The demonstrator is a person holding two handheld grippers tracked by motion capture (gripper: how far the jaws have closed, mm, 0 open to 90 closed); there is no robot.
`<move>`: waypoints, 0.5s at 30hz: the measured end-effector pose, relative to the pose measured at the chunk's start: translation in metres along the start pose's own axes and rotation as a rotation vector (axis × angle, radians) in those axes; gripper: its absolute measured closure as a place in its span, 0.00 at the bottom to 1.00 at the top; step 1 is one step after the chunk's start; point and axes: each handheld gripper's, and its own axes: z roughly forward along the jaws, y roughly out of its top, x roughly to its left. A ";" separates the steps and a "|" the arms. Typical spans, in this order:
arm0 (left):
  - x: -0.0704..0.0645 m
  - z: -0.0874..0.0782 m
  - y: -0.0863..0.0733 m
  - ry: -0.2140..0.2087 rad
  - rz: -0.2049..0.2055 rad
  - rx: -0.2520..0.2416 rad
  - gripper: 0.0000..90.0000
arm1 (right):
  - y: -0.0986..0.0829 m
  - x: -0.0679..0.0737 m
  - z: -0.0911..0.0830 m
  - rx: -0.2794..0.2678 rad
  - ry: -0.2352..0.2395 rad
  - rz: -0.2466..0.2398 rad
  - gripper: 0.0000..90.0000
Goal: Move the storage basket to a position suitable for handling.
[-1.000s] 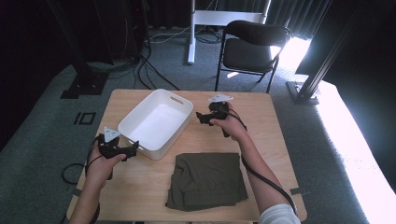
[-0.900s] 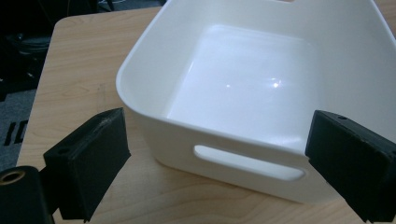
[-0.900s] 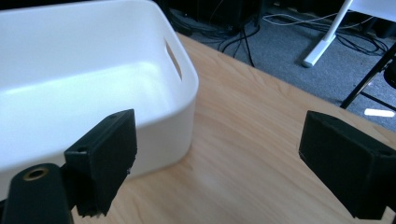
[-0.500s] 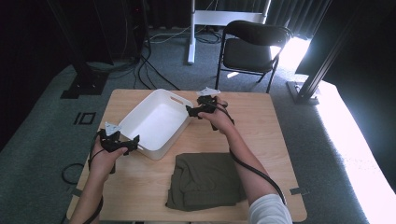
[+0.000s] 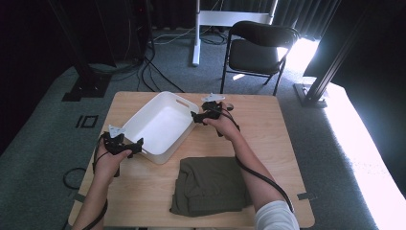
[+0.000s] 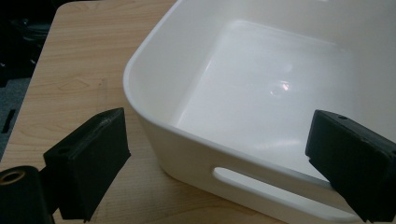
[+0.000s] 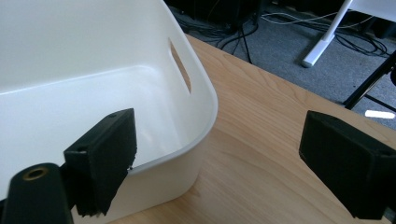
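Observation:
An empty white bin (image 5: 160,127) with slot handles stands on the left half of the wooden table (image 5: 273,129). My left gripper (image 5: 138,145) is open at the bin's near left end. In the left gripper view its jaws (image 6: 219,140) straddle the end wall of the bin (image 6: 261,93), just above the handle slot (image 6: 261,186). My right gripper (image 5: 194,116) is open at the bin's far right corner. There one jaw is inside the bin (image 7: 70,84) and the other outside over the table; the gripper (image 7: 215,144) spans the rim. A folded olive-green cloth (image 5: 210,184) lies near the front edge.
A black folding chair (image 5: 256,48) stands beyond the table's far edge, with a white desk leg (image 5: 196,33) and cables on the grey carpet behind it. Bare table lies to the right of the bin and the cloth.
My right gripper has moved left and away from me, from the table's middle to the bin's far right corner. My left gripper has edged up to the bin's near end.

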 end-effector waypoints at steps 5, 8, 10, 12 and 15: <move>0.000 0.006 0.000 0.024 0.006 -0.023 0.08 | -0.007 0.000 -0.009 -0.009 -0.004 -0.002 0.12; 0.000 0.010 0.002 0.027 0.003 -0.016 0.08 | -0.012 -0.001 -0.016 -0.016 0.003 0.008 0.12; 0.000 0.011 0.003 0.028 0.002 -0.013 0.08 | -0.014 -0.001 -0.018 -0.016 0.006 0.007 0.12; 0.000 0.012 0.004 0.031 0.001 -0.014 0.08 | -0.017 -0.001 -0.023 -0.015 0.011 0.001 0.12; 0.001 0.014 0.005 0.027 -0.010 -0.014 0.08 | -0.022 -0.001 -0.031 -0.016 0.016 -0.003 0.12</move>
